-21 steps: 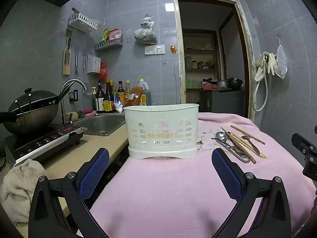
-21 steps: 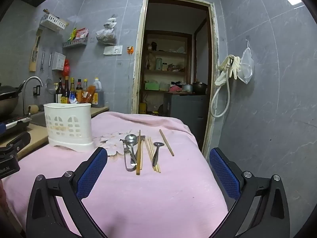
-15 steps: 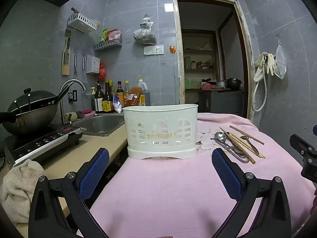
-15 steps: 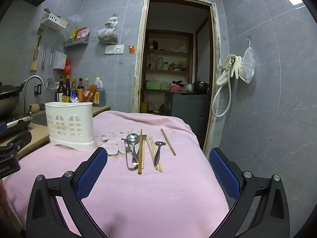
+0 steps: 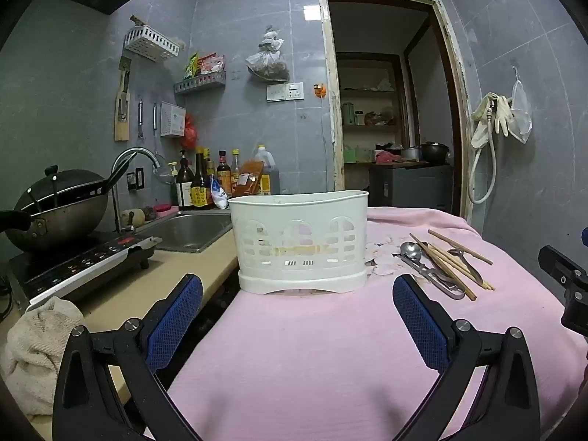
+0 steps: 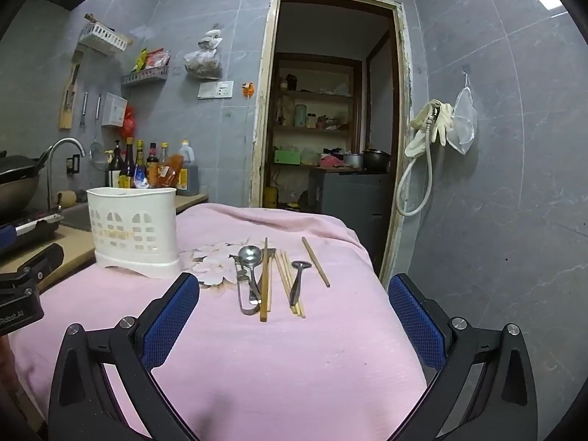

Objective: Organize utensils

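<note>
Both tools are hovering over the pink-clothed desk (image 6: 330, 349) with nothing between their pads. The left hand-held gripper (image 5: 297, 316) is standing wide apart, facing the white utensil caddy (image 5: 299, 242) at the centre of its frame; the right hand-held gripper (image 6: 290, 316) is likewise spread wide, aimed at the loose utensils lying in a row at mid-frame.

That row is sitting just right of the caddy: a metal spoon (image 6: 250, 257), a metal peeler-like tool (image 6: 244, 294) partly under it, several wooden chopsticks (image 6: 288, 283), a second small metal utensil (image 6: 298, 279), and one chopstick (image 6: 315, 261) lying slightly apart.

All of it is probably light and stiff. The metal pieces are likely slippery and flat against the soft cloth, so pinching across a handle's middle seems safest. The chopsticks are thin and may roll; taking them mid-length looks best.
</note>
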Available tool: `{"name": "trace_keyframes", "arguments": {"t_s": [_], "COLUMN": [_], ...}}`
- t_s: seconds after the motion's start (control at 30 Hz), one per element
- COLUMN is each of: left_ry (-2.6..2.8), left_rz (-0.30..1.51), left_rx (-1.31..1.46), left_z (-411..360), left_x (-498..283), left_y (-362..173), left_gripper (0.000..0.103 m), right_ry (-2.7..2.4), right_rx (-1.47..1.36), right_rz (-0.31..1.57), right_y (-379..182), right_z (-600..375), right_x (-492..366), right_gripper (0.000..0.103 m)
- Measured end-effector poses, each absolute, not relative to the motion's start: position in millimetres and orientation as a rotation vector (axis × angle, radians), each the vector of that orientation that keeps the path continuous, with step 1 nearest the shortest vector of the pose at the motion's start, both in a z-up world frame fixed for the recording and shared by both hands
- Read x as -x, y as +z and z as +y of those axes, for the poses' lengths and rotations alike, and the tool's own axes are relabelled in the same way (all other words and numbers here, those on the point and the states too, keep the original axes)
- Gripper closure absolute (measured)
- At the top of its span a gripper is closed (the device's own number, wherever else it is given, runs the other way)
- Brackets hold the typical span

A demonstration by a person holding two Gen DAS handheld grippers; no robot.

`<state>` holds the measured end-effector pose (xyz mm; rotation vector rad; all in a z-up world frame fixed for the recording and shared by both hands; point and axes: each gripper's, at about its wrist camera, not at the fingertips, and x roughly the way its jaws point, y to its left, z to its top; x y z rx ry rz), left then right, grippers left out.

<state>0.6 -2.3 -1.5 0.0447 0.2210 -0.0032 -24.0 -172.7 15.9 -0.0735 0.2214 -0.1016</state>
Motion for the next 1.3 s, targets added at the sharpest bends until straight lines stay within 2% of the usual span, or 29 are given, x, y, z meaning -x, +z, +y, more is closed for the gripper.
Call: {"name": "trace_keyframes", "arguments": {"t_s": [1.3], "left_ry": [-0.001], "left_rz": [0.224], "left_rx": [-0.041], "left_z": [-0.2], "left_x": [-1.7], "left_y": [-0.9], "left_gripper": [0.001], "right_ry": [-0.093], "right_rx": [0.068], "right_rz": [0.234], "right_y": [14.1], "right_z": [-169.1], "right_x": [24.2], "right_gripper": [0.0]}}
